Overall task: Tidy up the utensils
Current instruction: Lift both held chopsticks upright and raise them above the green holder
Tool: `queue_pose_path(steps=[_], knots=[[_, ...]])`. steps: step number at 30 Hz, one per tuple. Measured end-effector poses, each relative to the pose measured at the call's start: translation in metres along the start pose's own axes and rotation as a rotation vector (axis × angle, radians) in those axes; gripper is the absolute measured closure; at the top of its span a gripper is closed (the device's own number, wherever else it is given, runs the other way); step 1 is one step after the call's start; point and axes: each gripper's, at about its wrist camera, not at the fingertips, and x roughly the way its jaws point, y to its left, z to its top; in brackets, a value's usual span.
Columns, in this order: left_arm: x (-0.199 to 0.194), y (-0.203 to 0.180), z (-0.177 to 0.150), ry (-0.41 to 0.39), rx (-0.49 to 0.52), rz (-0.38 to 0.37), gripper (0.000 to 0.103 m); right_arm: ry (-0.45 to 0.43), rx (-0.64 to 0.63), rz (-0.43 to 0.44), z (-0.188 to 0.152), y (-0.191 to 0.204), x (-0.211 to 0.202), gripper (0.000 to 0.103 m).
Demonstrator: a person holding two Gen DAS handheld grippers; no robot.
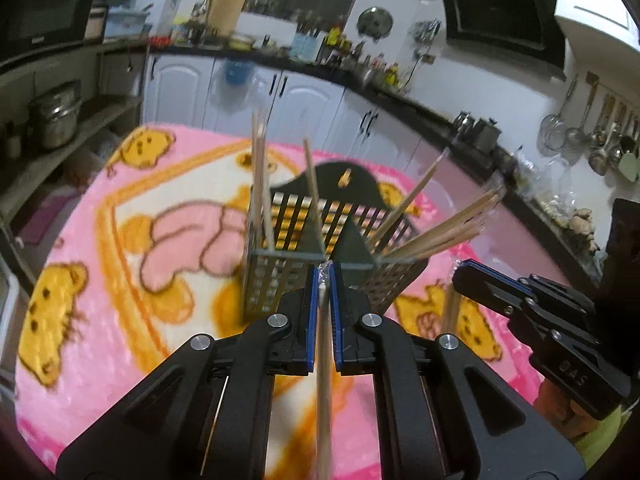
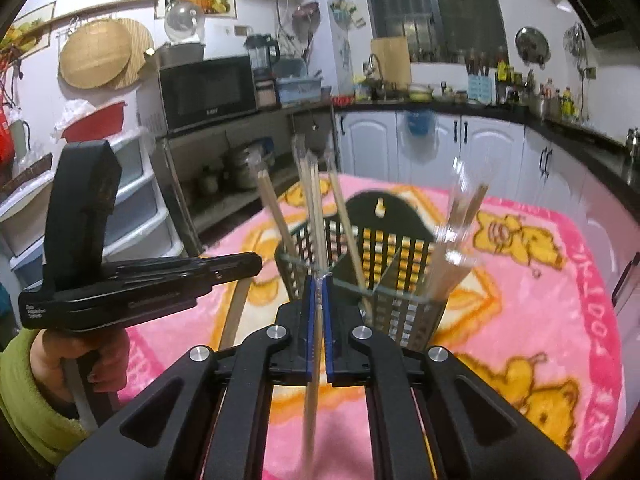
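A black perforated utensil holder (image 1: 304, 216) with a centre divider stands on the pink table; several wrapped chopsticks (image 1: 440, 228) lean in its compartments. It also shows in the right wrist view (image 2: 400, 248). My left gripper (image 1: 325, 276) is shut on a wrapped chopstick (image 1: 323, 360), held just in front of the holder's near rim. My right gripper (image 2: 318, 284) is shut on another wrapped chopstick (image 2: 312, 392), also at the holder's near rim. The right gripper also shows at the right of the left wrist view (image 1: 500, 288); the left one shows at the left of the right wrist view (image 2: 224, 270).
A pink cartoon-bear blanket (image 1: 120, 280) covers the table. White cabinets and a dark counter (image 1: 320, 64) with bottles run behind. A shelf with steel pots (image 1: 56, 116) is at the left. A microwave (image 2: 208, 92) sits on a rack.
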Motion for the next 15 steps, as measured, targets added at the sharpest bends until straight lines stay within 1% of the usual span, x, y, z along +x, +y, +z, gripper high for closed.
queue_pose_path(steps=[3, 15], knots=[[-0.011, -0.004, 0.008, -0.032, 0.008, -0.014, 0.1, -0.03, 0.001, -0.004, 0.006, -0.002, -0.008, 0.1], [-0.035, -0.02, 0.035, -0.128, 0.03, -0.038, 0.1, -0.132, -0.011, -0.017, 0.032, -0.005, -0.036, 0.101]])
